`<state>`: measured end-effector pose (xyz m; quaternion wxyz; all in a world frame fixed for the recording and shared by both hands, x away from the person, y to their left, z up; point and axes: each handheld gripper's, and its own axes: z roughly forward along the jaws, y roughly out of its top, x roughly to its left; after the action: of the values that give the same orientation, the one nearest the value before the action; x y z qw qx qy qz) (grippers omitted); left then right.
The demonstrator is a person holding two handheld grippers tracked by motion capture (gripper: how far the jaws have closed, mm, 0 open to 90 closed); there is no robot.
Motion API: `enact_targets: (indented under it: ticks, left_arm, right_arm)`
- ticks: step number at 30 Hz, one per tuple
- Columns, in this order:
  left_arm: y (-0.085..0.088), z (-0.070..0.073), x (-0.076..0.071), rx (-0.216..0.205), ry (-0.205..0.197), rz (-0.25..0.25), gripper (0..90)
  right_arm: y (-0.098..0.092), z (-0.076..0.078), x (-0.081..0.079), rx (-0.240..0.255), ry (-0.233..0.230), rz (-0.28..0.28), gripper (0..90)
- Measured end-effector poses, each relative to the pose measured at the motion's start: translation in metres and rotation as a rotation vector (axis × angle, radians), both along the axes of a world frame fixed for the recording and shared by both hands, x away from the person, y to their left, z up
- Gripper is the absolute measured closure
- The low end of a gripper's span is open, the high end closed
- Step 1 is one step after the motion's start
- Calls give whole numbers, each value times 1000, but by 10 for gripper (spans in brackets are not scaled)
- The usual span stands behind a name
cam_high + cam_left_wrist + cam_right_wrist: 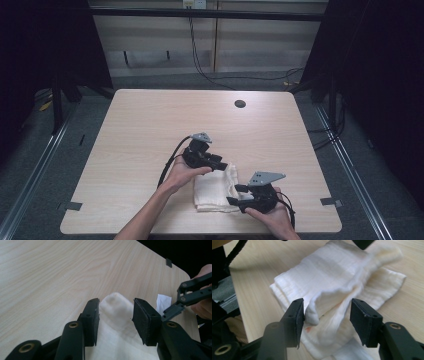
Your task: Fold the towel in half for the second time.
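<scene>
A folded white cloth (pixel 215 189) lies near the table's front edge, between my two hands. My left gripper (pixel 220 165) rests at the cloth's far left corner. In the left gripper view its jaws (pixel 116 301) stand open, with a rounded corner of the cloth (pixel 115 312) between them and a gap on both sides. My right gripper (pixel 235 195) sits at the cloth's right side. Its jaws (pixel 327 302) are open around a raised fold of the cloth (pixel 332 267), which brushes one pad and stays clear of the other. The right gripper (pixel 185 298) also appears beyond the cloth in the left gripper view.
The light wooden table (pixel 150 125) has a round cable hole (pixel 240 104) at the back right. Black tape marks sit near the front corners (pixel 73 205) (pixel 331 202). Cables run across the floor behind the table.
</scene>
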<state>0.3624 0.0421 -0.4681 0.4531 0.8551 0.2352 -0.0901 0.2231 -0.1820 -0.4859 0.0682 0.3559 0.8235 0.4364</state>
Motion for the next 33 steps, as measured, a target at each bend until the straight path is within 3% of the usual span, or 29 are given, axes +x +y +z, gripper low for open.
enact_targets:
  ticks: [7,12,14,16,19,23,30,33]
  left_arm:
    - [11,4,-4,21,-39,15,572]
    - [18,12,-14,57,-99,19,570]
    - [23,16,-20,53,-117,25,558]
    - [29,21,-24,77,-141,28,532]
    - [41,25,-28,84,-150,58,490]
    - [57,25,-34,107,-131,96,423]
    - [85,28,-47,121,-145,118,351]
    - [102,30,-50,124,-148,165,343]
  right_arm:
    - [-12,-2,12,10,3,-57,445]
    - [-18,1,17,0,-27,-81,595]
    - [-21,4,18,-3,-42,-92,607]
    - [-25,8,18,3,-58,-105,613]
    - [-31,14,18,20,-68,-121,602]
    - [-38,24,15,35,-87,-140,561]
    - [-53,40,10,49,-103,-166,483]
    - [-62,43,9,53,-103,-186,462]
